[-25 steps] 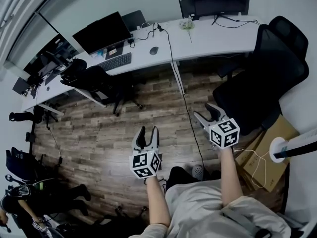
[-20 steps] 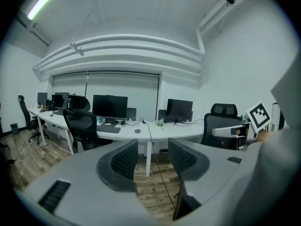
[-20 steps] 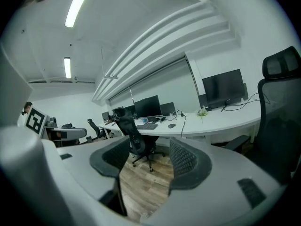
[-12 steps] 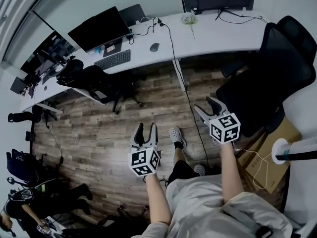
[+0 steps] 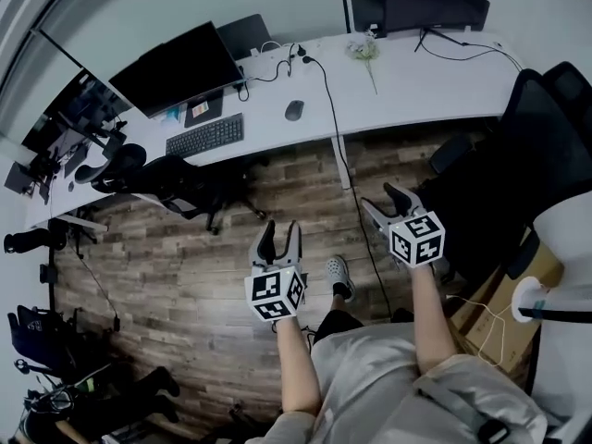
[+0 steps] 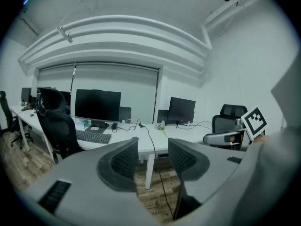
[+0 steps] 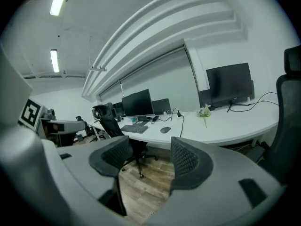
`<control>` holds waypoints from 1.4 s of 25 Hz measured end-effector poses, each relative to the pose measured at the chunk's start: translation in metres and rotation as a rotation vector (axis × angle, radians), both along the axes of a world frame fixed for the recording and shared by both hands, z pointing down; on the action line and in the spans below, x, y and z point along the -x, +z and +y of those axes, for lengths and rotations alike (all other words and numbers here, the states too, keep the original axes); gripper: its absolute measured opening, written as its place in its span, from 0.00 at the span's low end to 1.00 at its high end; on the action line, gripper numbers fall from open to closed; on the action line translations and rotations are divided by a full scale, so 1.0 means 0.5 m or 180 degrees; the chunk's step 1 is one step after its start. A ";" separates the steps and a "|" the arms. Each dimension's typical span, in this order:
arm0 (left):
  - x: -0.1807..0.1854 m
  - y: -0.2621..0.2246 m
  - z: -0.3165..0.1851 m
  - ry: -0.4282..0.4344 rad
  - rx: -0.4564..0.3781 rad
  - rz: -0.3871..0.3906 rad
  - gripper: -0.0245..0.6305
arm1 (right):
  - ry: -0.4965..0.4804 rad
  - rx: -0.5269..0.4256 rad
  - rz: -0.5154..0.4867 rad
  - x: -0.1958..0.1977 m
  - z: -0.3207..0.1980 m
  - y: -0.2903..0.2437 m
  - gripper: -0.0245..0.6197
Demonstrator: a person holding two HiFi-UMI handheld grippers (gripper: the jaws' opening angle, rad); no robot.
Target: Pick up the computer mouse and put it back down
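Note:
The dark computer mouse lies on the long white desk, right of the keyboard; the right gripper view shows the mouse far ahead. Both grippers hang over the wooden floor, well short of the desk. My left gripper is open and holds nothing, and the left gripper view shows only floor and desk between its pads. My right gripper is open too. Its jaws have just been opening wider, with nothing between them.
A keyboard and a black monitor sit left of the mouse. A cable hangs down the desk leg. One black office chair stands at the desk's left, another at the right. Cardboard boxes lie by my right arm.
Both grippers and the camera have come forward toward the desk, which now looks nearer. A foot has stepped ahead between the grippers. The right jaws stand slightly wider.

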State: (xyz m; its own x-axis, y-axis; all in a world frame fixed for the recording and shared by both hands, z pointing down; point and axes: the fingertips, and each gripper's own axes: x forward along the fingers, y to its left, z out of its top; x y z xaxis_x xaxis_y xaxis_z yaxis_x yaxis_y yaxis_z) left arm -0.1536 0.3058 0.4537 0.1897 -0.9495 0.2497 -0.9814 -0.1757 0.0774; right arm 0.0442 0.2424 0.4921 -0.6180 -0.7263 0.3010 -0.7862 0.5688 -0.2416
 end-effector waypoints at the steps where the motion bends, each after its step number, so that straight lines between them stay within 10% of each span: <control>1: 0.013 -0.009 -0.036 0.0034 -0.0020 0.0005 0.35 | 0.0018 0.0014 0.0021 0.011 -0.030 -0.003 0.49; 14: 0.161 -0.035 -0.394 0.0294 -0.0072 0.0065 0.35 | 0.0248 0.0081 0.0180 0.141 -0.352 -0.015 0.48; 35: 0.208 0.028 -0.560 0.0206 -0.0005 0.0358 0.35 | 0.0224 -0.0025 0.0377 0.182 -0.529 -0.022 0.47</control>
State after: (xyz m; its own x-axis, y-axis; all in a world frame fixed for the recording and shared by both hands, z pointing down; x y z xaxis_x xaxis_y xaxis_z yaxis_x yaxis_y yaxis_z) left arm -0.2574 0.0258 0.4679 0.2773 -0.9348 0.2220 -0.9531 -0.2386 0.1861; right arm -0.0468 -0.0220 0.4811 -0.5259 -0.7692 0.3629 -0.8470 0.5128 -0.1404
